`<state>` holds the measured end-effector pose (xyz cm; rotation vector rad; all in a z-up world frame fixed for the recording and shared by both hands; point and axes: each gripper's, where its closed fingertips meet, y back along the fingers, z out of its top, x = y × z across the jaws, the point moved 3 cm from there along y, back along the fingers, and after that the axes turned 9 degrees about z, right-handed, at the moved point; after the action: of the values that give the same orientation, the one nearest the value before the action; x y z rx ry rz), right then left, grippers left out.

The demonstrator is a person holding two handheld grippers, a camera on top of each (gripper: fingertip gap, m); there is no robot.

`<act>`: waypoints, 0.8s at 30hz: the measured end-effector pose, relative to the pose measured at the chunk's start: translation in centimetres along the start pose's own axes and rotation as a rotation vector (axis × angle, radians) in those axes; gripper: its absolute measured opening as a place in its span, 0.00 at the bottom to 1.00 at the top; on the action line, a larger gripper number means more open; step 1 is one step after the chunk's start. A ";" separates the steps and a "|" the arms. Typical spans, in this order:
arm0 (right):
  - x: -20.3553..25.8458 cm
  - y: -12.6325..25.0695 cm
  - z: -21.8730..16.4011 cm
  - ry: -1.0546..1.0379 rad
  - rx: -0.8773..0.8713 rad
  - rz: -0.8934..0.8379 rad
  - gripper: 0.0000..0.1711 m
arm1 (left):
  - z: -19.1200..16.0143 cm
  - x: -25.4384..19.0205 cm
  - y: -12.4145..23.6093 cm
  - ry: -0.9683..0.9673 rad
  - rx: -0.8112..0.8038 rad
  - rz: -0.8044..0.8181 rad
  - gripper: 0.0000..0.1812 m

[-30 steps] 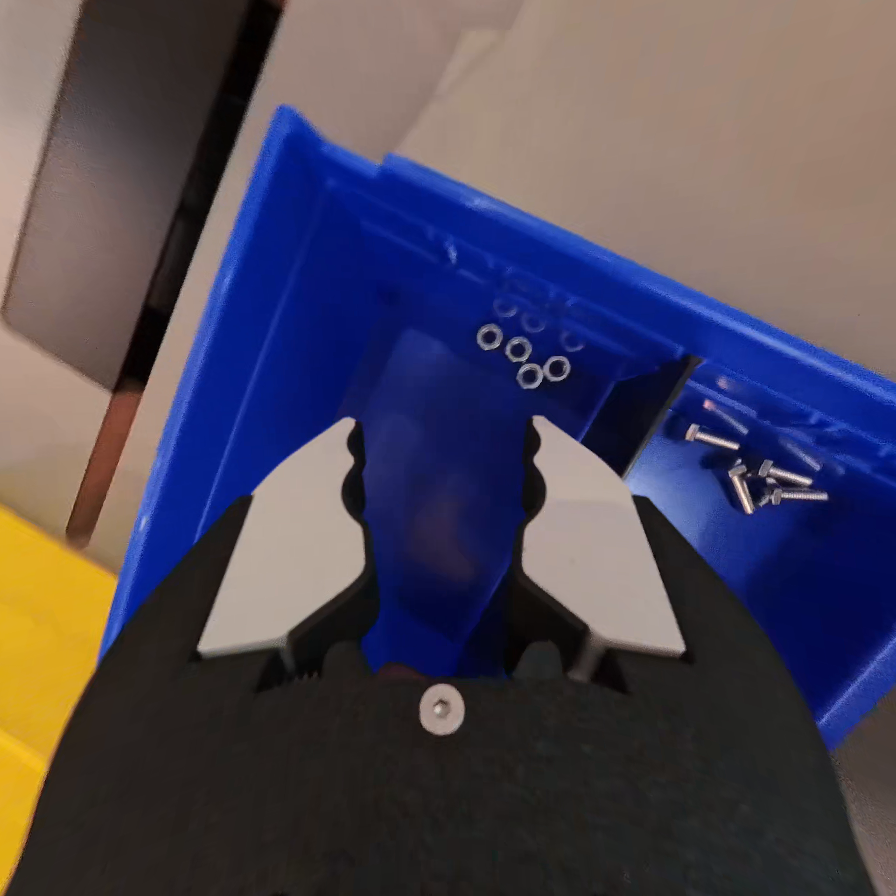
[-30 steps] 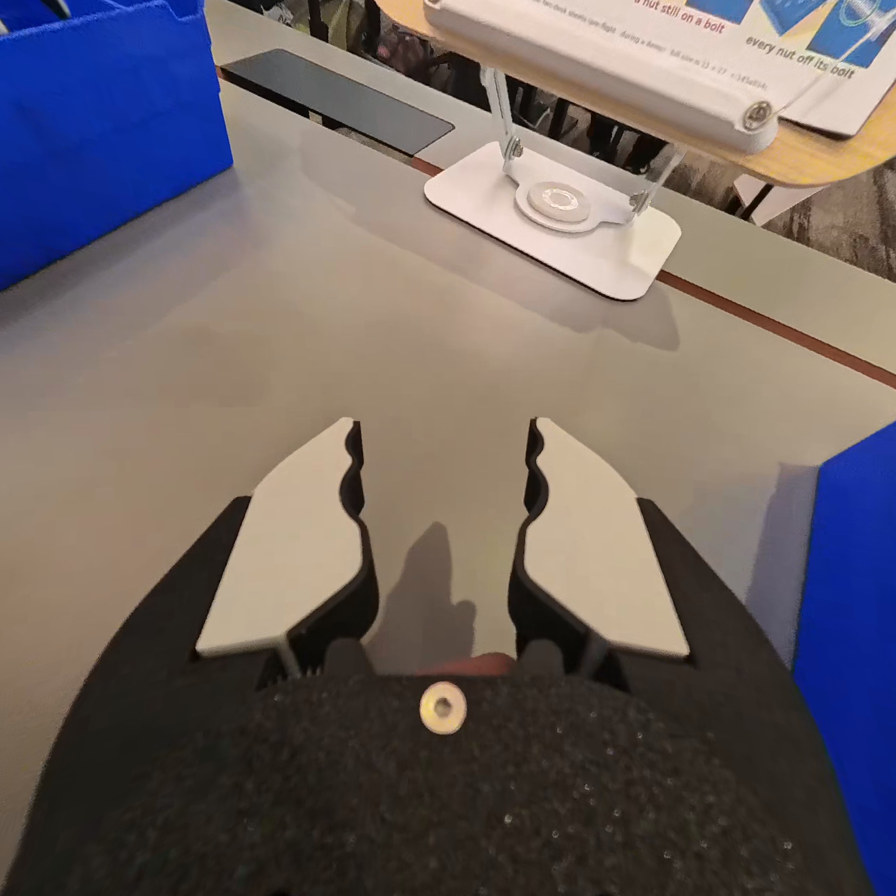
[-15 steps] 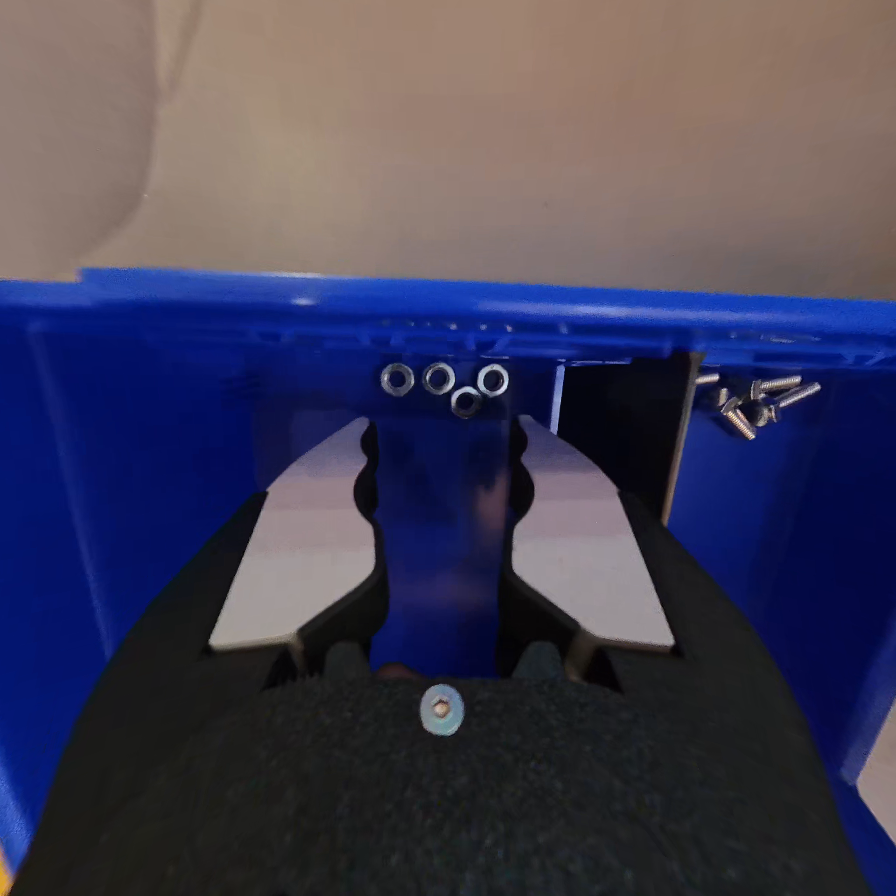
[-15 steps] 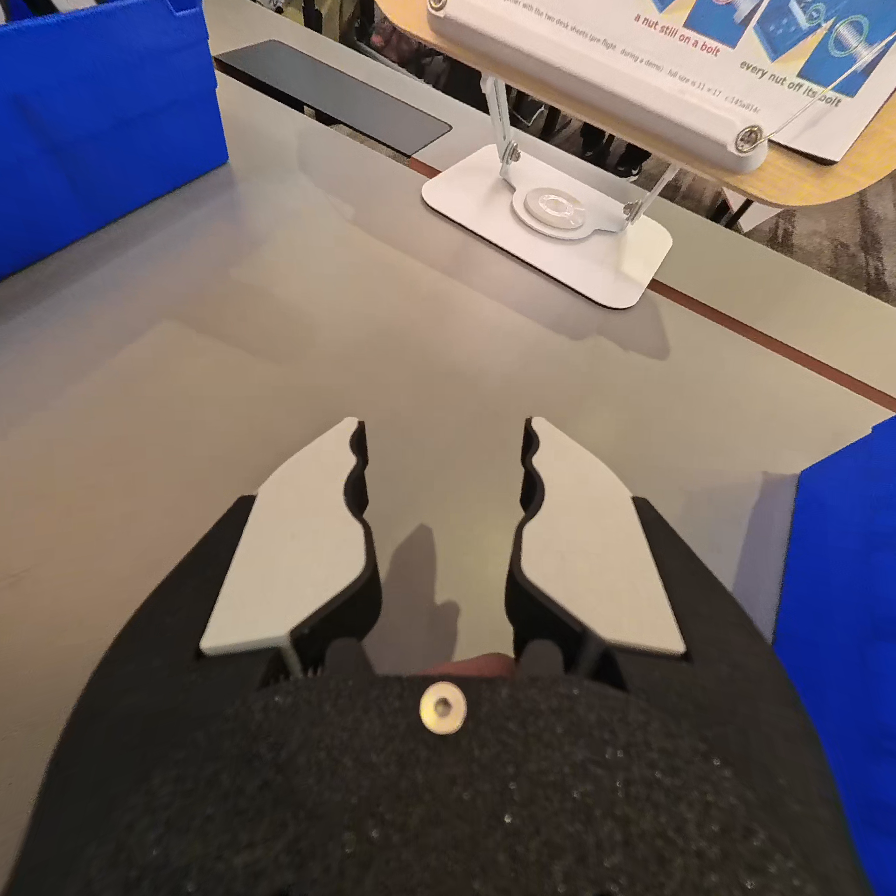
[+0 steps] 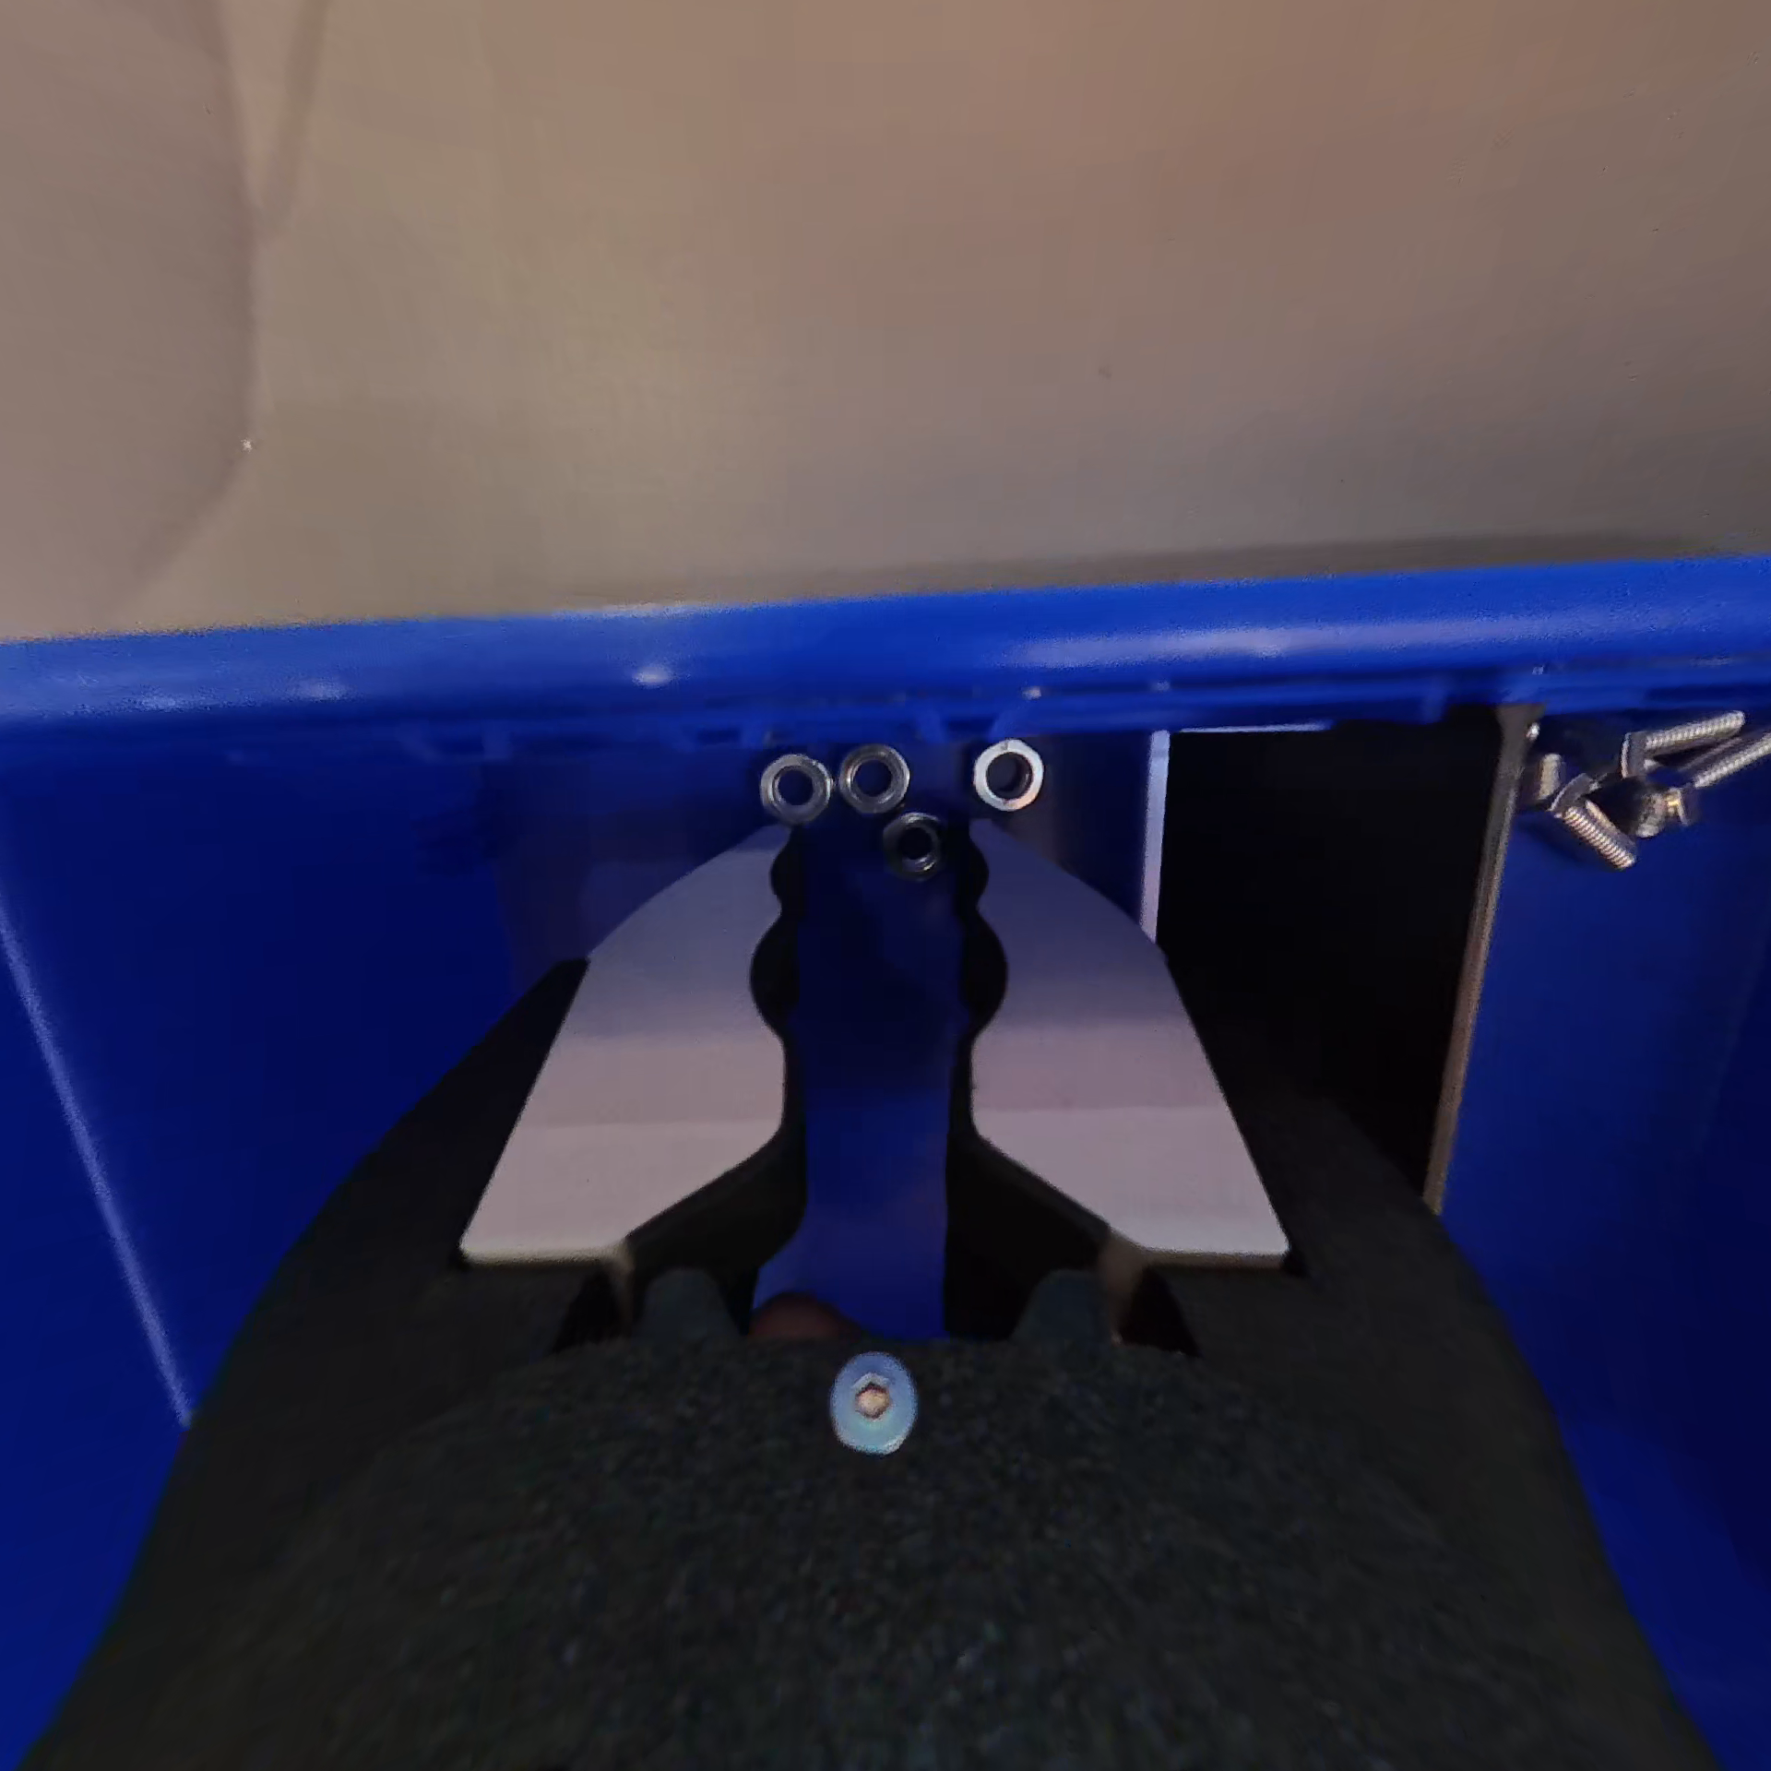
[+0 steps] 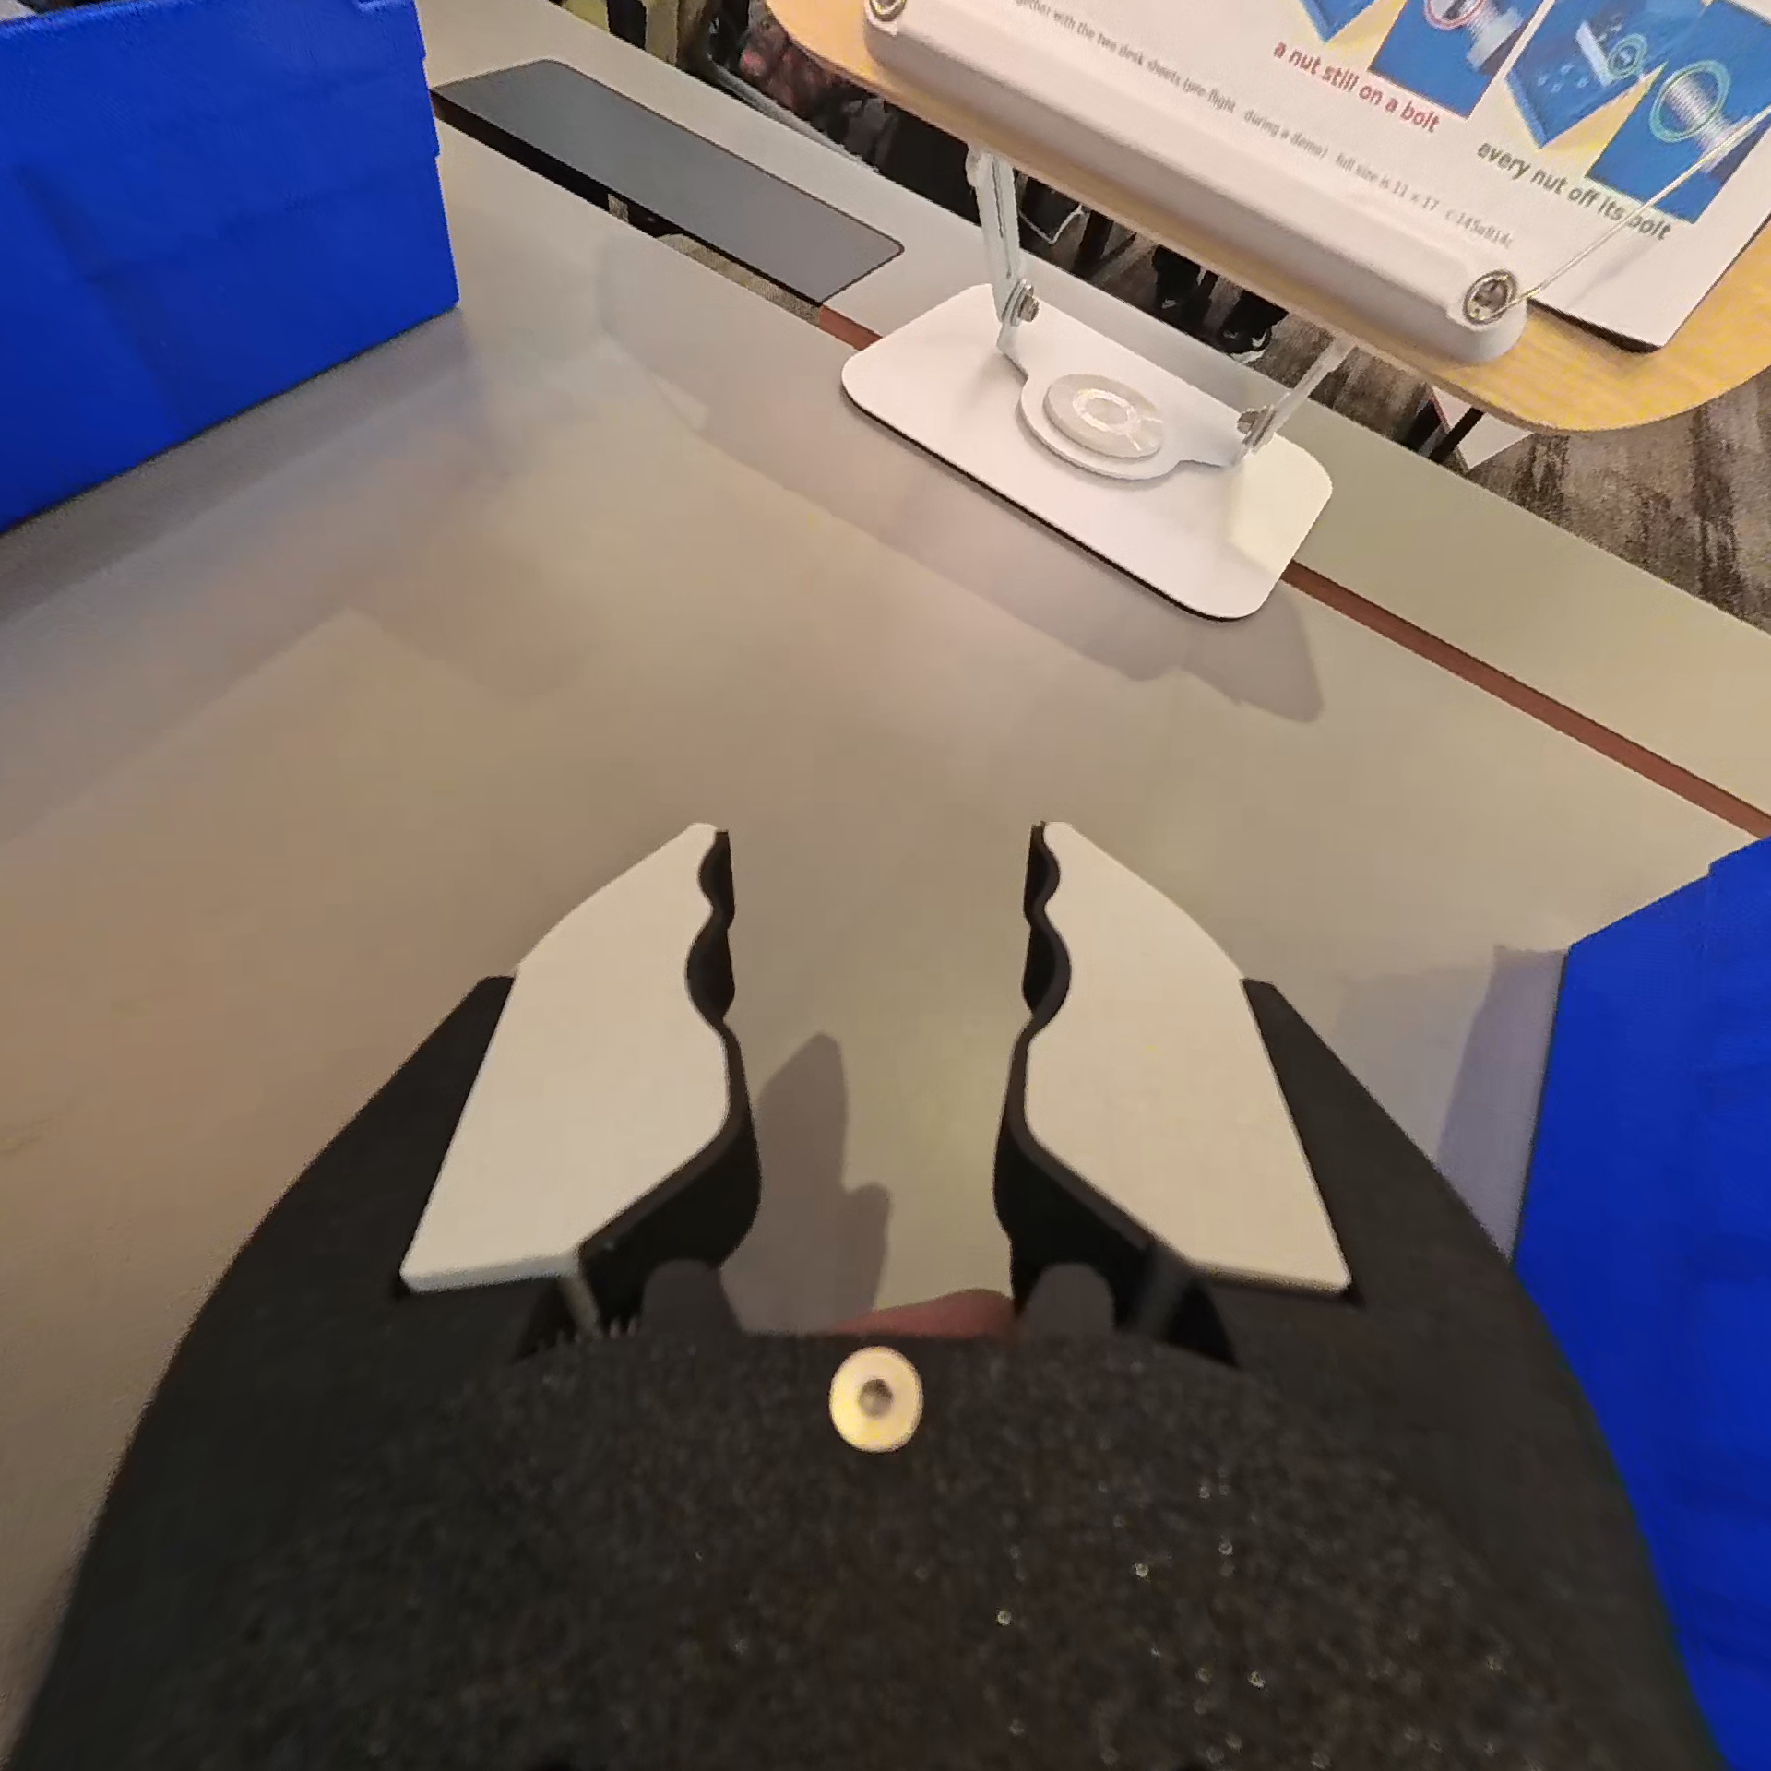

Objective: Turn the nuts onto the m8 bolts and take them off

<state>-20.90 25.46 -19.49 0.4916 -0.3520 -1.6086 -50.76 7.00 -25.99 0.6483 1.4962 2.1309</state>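
Reaching into the blue bin with my left gripper spread, I next pinch the dark nut (right gripper idle, spread too).

Nuts left of divider (bolts right), in bin.

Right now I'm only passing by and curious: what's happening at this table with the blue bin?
A person works two handheld grippers. The left gripper is open, reaching into the blue bin toward four loose nuts by its far wall; one nut lies just off its fingers. Bolts sit beyond a divider. The right gripper hangs open and empty over the grey table. Nothing is threaded yet.
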 end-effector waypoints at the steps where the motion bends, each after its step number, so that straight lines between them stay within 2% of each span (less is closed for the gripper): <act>1: 0.0 0.1 0.0 0.000 0.001 -0.001 0.34 | 0.0 0.0 0.0 -0.008 -0.004 0.012 0.16; 3: 0.0 0.2 0.0 0.001 0.001 -0.004 0.34 | -0.1 -0.2 0.0 -0.005 -0.020 0.022 0.14; 4: 0.0 0.3 0.0 0.001 -0.001 -0.005 0.34 | -0.2 -0.3 0.0 -0.003 -0.027 0.026 0.08; 14: 0.3 1.3 0.7 0.015 -0.019 -0.010 0.32 | -0.1 0.3 0.7 0.016 -0.066 0.117 0.08; 17: 0.2 1.9 1.1 0.023 -0.032 -0.018 0.32 | 0.6 1.0 2.6 0.053 -0.132 0.181 0.08; 20: 0.1 2.6 1.5 0.026 -0.052 -0.021 0.32 | 1.7 1.2 6.5 0.093 -0.226 0.300 0.08; 24: -0.2 3.3 1.9 0.019 -0.103 -0.012 0.31 | 3.5 0.5 12.8 0.217 -0.381 0.578 0.08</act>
<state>-19.00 25.17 -16.17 0.4308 -0.2514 -1.6240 -50.23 5.98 -12.77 0.7926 1.0223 2.9074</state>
